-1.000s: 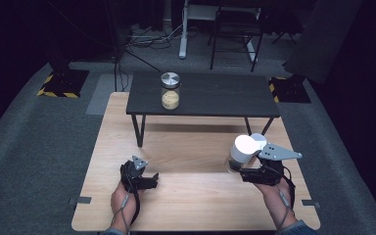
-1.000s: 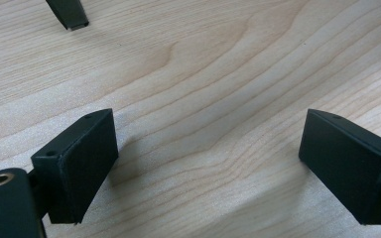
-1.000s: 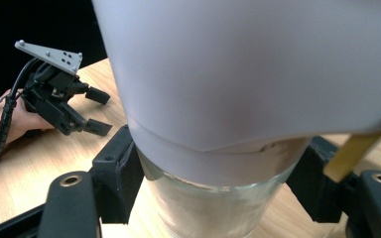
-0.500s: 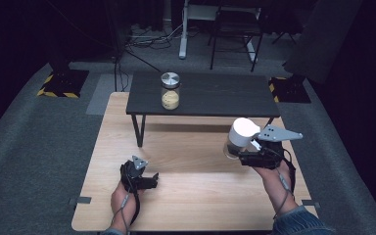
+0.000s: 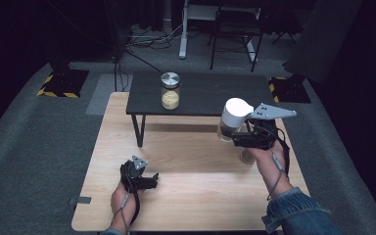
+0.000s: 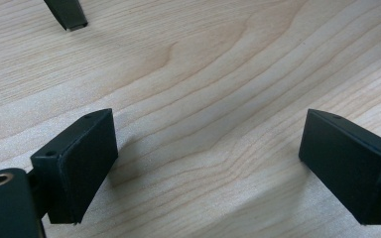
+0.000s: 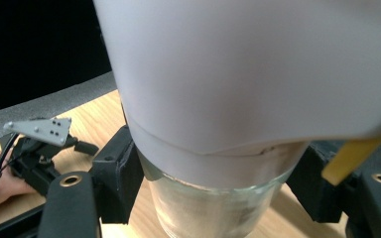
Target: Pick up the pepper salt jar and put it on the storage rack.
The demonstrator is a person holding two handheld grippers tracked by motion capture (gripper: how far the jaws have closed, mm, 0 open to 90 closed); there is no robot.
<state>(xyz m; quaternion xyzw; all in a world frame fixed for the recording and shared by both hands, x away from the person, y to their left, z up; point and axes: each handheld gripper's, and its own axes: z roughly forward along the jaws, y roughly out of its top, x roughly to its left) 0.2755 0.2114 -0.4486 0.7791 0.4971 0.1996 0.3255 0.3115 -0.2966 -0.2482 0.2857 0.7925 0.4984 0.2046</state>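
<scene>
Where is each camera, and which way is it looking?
High view: sits above the person's side, looking forward and down at the wooden table; both forearms show.
Left gripper view: rides the left gripper, looking down at bare wood between open jaws.
Right gripper view: rides the right gripper, looking at its white-lidded jar.
Shared: high and right gripper views both show the left gripper.

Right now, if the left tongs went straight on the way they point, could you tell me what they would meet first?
Most likely the wooden tabletop: the left tongs, open and empty, tilt down at bare boards. A dark table leg stands farther off, to one side of that line, though depth is unclear.
</scene>
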